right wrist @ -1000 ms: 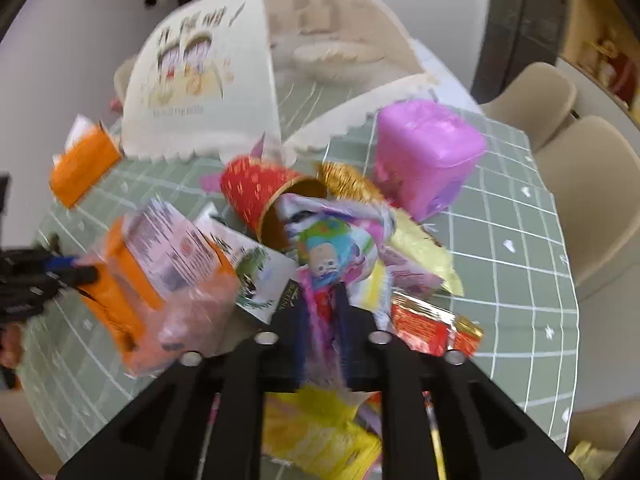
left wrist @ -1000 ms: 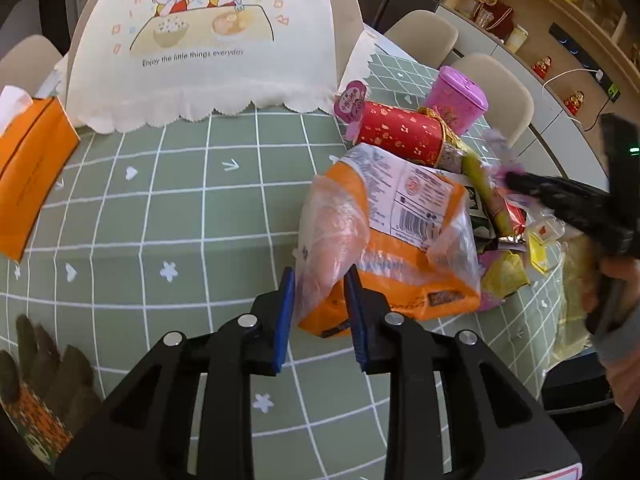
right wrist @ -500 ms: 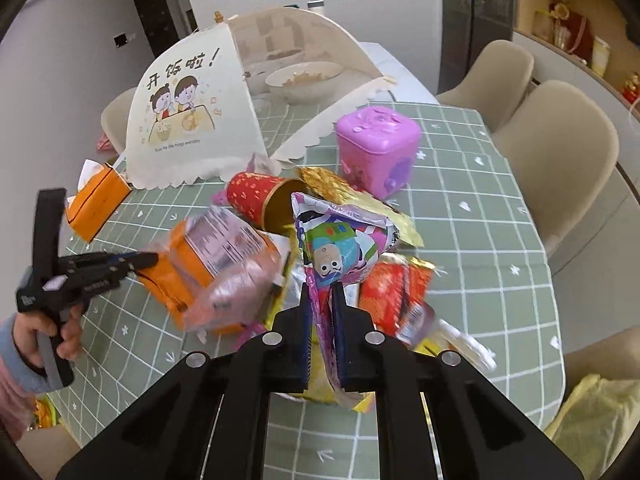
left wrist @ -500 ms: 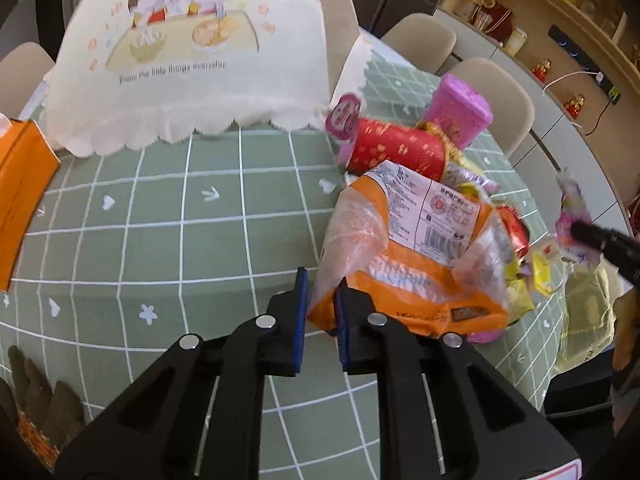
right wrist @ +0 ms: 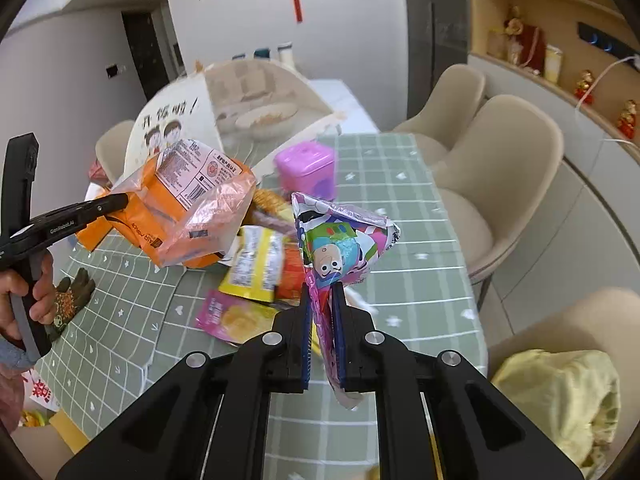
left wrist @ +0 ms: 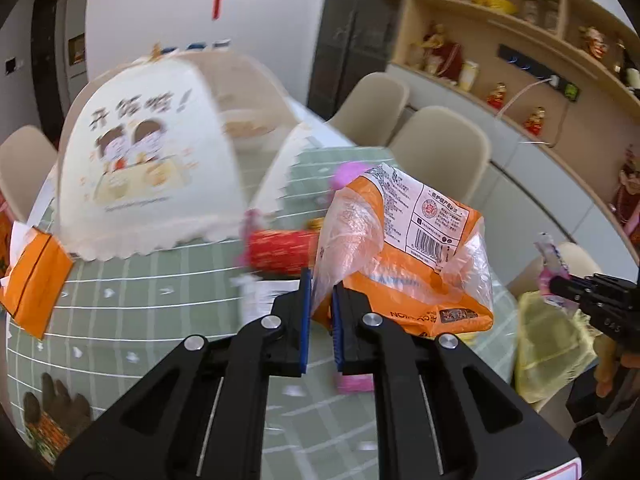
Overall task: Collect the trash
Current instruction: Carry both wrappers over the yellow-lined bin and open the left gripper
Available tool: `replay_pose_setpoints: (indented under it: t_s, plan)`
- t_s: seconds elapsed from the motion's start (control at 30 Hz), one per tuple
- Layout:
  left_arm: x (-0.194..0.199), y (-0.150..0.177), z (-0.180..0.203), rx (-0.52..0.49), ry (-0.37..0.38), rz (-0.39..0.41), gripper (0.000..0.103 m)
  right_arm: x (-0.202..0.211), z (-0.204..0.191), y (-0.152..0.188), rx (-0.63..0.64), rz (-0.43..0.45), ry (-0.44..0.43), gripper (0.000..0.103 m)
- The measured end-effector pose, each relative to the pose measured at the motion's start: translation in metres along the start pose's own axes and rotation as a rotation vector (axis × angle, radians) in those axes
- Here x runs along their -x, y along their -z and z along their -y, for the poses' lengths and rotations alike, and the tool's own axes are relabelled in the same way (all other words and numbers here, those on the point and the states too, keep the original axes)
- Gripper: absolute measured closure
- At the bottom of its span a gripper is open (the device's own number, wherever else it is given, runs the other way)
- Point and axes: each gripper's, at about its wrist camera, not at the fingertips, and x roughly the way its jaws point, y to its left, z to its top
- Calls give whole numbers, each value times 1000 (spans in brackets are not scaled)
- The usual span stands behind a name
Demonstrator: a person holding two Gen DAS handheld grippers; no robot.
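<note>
My left gripper (left wrist: 321,292) is shut on the clear edge of an orange plastic bag (left wrist: 404,248) with a white printed label, and the bag hangs above the green checked table (left wrist: 160,308). In the right wrist view the same orange bag (right wrist: 188,216) hangs from the left gripper (right wrist: 120,201), held by a hand at the left edge. My right gripper (right wrist: 323,300) is shut on a colourful cartoon snack wrapper (right wrist: 340,244), lifted off the table. Several wrappers (right wrist: 252,264) and a red tube (left wrist: 276,250) still lie on the table.
A white mesh food cover (left wrist: 148,172) stands at the back left, an orange tissue pack (left wrist: 32,276) beside it. A pink lidded box (right wrist: 306,168) sits behind the trash pile. Beige chairs (right wrist: 496,184) ring the table; a yellow bag (right wrist: 560,396) lies on the near right chair.
Both grippers rose and pulled back from the table. The left one closed on the orange bag and lifted it; the right one carried the cartoon wrapper up.
</note>
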Motion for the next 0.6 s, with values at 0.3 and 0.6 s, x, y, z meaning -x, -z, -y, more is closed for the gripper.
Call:
replay_pose_setpoints:
  t_s: [0.3, 0.6]
  plan:
    - [-2, 5, 171, -49, 177, -6, 94, 116, 129, 47, -63, 104, 117, 92]
    - [-53, 38, 338, -148, 340, -149, 94, 194, 239, 89, -132, 155, 272, 92]
